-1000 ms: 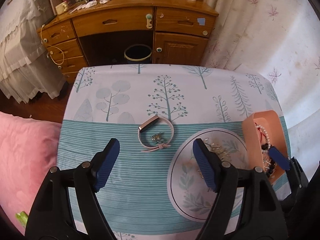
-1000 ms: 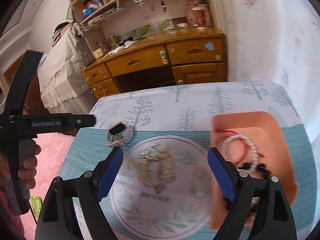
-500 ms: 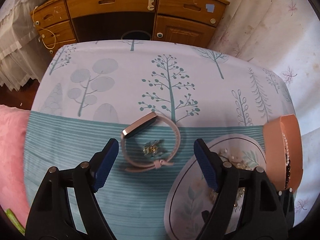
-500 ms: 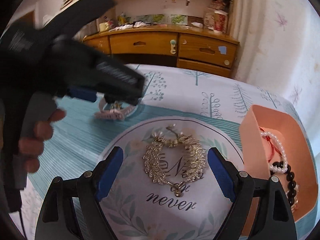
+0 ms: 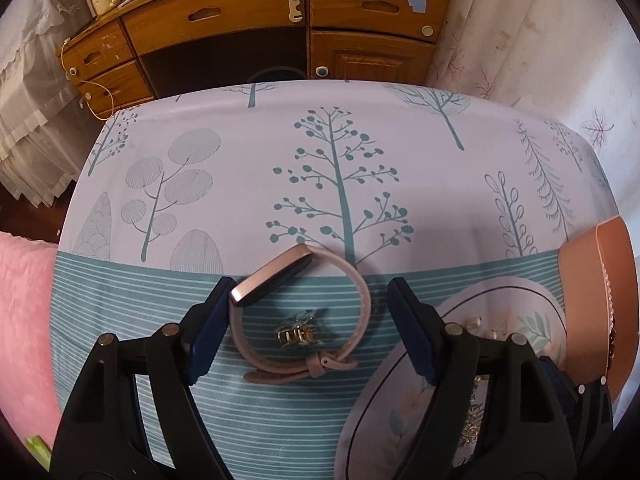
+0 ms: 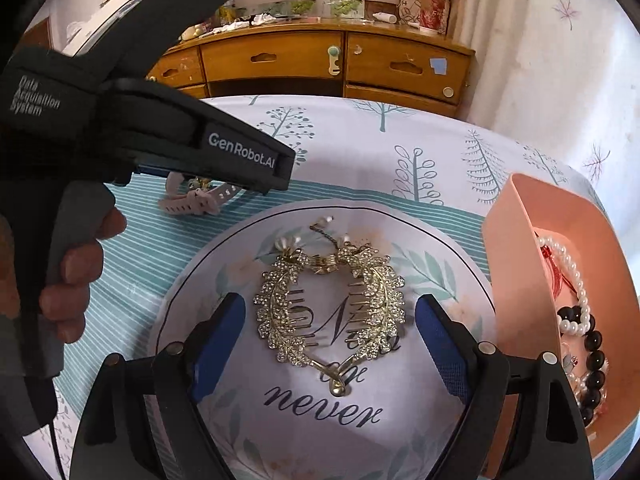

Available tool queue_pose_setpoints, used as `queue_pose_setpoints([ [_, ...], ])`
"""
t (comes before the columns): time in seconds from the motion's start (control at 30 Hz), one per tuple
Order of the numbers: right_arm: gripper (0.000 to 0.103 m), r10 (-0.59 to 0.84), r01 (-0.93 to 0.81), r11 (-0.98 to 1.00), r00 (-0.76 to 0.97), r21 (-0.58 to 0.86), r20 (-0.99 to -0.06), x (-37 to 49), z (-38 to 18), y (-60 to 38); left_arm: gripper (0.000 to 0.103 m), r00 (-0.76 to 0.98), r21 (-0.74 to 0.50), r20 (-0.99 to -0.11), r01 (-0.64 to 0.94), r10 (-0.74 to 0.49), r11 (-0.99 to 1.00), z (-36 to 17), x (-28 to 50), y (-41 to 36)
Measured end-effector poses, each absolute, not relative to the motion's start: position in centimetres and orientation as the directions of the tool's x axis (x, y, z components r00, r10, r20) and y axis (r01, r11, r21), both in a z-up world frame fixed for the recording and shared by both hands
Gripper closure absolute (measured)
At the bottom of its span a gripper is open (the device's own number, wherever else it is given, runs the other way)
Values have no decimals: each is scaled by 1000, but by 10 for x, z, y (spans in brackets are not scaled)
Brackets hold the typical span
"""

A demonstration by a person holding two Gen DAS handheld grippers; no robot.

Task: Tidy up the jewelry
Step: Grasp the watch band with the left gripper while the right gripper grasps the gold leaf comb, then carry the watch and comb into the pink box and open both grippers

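A pink-strapped watch (image 5: 362,300) lies buckled in a loop on the striped cloth, with a small gold clip (image 5: 298,334) inside the loop. My left gripper (image 5: 310,304) straddles the watch; its jaws are closing, and neither pad visibly presses on the strap. A gold leaf-shaped hair ornament (image 6: 280,312) rests on a round white mat (image 6: 440,248) printed "never". My right gripper (image 6: 331,304) hangs just above it, open, one finger on each side. In the right wrist view the watch (image 6: 192,204) peeks out under the left gripper's body.
A peach tray (image 6: 512,240) stands at the table's right edge (image 5: 580,280), holding a pearl bracelet (image 6: 572,272) and a black bead bracelet (image 6: 596,352). A hand (image 6: 76,276) grips the left tool. A wooden desk (image 5: 248,20) lies beyond the table.
Both grippers have come down towards the table. The left one now has the watch between its fingers; the right one has closed in over the gold ornament.
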State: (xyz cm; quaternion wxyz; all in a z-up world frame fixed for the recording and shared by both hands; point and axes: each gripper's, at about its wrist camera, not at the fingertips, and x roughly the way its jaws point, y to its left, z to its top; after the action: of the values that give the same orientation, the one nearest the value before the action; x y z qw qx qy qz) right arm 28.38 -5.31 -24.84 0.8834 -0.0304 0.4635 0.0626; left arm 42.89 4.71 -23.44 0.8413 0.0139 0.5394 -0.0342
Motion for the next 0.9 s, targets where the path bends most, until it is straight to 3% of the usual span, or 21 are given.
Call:
queue_pose_setpoints([
  [0.1,16,83,-141,990,563,3,-823,286,-250,-56,46,432,-21,-900,67,-48,998,-229,425,53],
  [0.23,29,90,-151,989,571,3,-816,285,-249,-54,54,439,-30,-897,63,-54,998,-227,423,58],
  [0.3,29,94,-151,988,571,8,-816,282,-245,-56,57,443,-36,-894,65,-61,997,-225,421,60],
  [0.6,30,112,-174,985,560,15,-821,280,-238,-51,57,498,-33,-865,81,-69,996,-183,404,66],
  [0.9,33,218,-139,976,529,169,-820,286,-217,-71,57,569,-33,-820,71,-67,997,-131,374,67],
])
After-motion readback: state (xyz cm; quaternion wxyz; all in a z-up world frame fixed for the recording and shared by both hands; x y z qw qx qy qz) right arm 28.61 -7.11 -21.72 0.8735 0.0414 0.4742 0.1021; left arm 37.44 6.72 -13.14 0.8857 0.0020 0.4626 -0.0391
